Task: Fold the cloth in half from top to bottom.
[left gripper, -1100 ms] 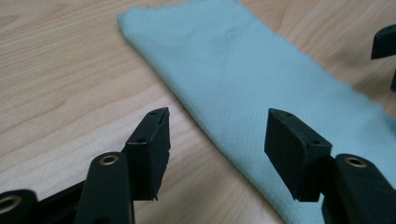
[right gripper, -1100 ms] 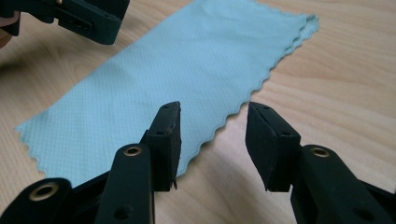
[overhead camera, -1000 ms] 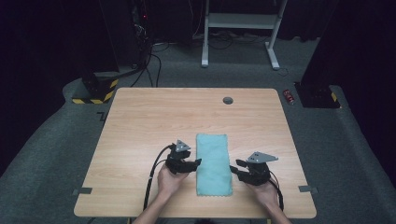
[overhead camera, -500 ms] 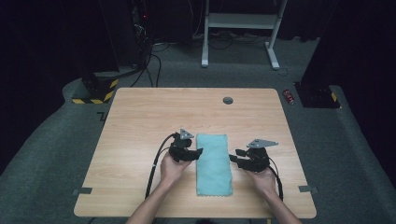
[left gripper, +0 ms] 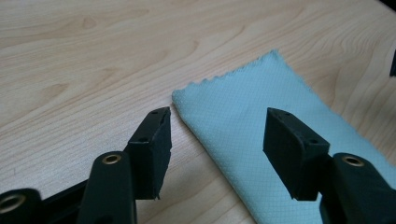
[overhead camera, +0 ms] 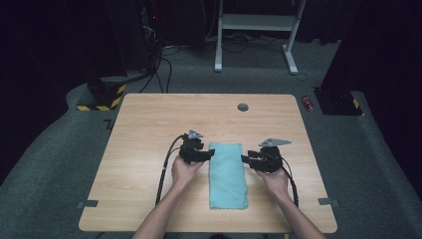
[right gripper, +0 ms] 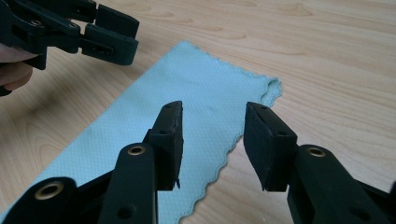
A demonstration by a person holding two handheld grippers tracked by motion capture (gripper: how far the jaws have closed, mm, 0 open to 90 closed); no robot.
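High view – grippers [overhead camera: 210, 155] [overhead camera: 245, 159] flank cloth [overhead camera: 227, 174]; open.

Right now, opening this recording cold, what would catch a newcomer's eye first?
A long light-blue microfibre cloth with pinked edges lies flat on the pale wooden table, near its front edge. The left black tongs and right black tongs flank the cloth's far end, both open and empty. A small dark round disc sits near the table's far edge.
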